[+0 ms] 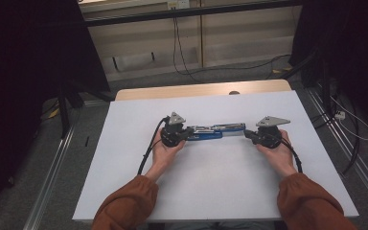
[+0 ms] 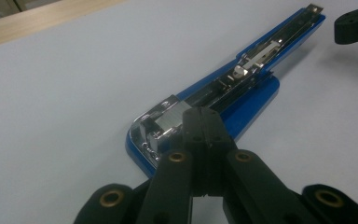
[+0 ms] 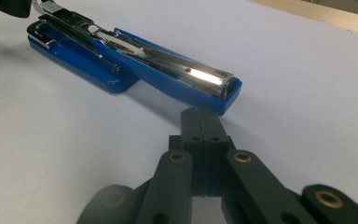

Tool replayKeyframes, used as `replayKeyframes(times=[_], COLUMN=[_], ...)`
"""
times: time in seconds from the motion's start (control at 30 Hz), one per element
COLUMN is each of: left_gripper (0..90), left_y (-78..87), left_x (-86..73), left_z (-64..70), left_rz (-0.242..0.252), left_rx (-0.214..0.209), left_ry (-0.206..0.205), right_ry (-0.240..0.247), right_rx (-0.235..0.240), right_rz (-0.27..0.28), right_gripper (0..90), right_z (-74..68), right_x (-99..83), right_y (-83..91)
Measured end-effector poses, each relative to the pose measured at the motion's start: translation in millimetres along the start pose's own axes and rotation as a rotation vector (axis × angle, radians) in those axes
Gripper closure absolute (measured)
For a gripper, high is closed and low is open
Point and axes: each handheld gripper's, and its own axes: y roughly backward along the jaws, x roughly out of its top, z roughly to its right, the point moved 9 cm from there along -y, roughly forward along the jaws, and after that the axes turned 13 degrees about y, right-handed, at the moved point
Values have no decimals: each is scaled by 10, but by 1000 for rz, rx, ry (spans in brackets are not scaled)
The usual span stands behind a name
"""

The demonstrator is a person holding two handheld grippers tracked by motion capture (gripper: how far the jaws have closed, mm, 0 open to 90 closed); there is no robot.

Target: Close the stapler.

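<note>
A blue stapler point(image 1: 215, 130) lies swung open flat on the white table top point(image 1: 211, 187), its chrome staple channel facing up. In the left gripper view my left gripper point(image 2: 200, 116) is shut, with its tip resting against the chrome hinge end of the stapler point(image 2: 242, 88). In the right gripper view my right gripper point(image 3: 200, 116) is also shut, its tip just short of the blue front end of the stapler point(image 3: 135, 60). From above, the left gripper point(image 1: 189, 134) and right gripper point(image 1: 247, 134) face each other at the stapler's two ends.
A wooden strip point(image 1: 196, 90) borders the table's far edge. Cables point(image 1: 182, 57) trail over the floor behind it, and metal rails point(image 1: 52, 167) run along both sides. Bare white surface lies in front of and behind the stapler.
</note>
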Motion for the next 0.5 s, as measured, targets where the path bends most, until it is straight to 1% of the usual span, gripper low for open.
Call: replayKeyframes(times=[0.07,0.1,0.13,0.17,0.27,0.3,0.37,0.43,0.47,0.5], left_gripper=[900,900,900,900,900,900,900,900,900,900], left_y=[-6,-7,-10,-17,-53,-58,-62,-62,-64,-63], left_x=[-24,-17,-13,-14,-53,-68,-63,-64,-65,-65], left_z=[-8,-11,-23,-21,-48,-51,-42,-44,-40,-43], left_rz=[-13,-5,-2,-4,-20,-25,-26,-27,-26,-29], left_rx=[-3,-3,5,-2,12,4,1,3,2,4], left_ry=[4,7,-1,9,8,-4,10,11,18,8], right_ry=[0,1,-1,-4,-5,-3,1,0,2,-1], right_rx=[0,2,3,3,-1,-5,-8,-20,-23,-16], right_rz=[-18,-21,-21,-23,-23,-26,-31,-46,-47,-49], right_gripper=[900,900,900,900,900,900,900,900,900,900], right_z=[-2,-1,2,6,17,25,37,63,74,76], right_x=[-21,-27,-30,-34,-33,-35,-34,-31,-25,-19], right_y=[-19,-26,-31,-32,-31,-32,-37,-46,-54,-64])
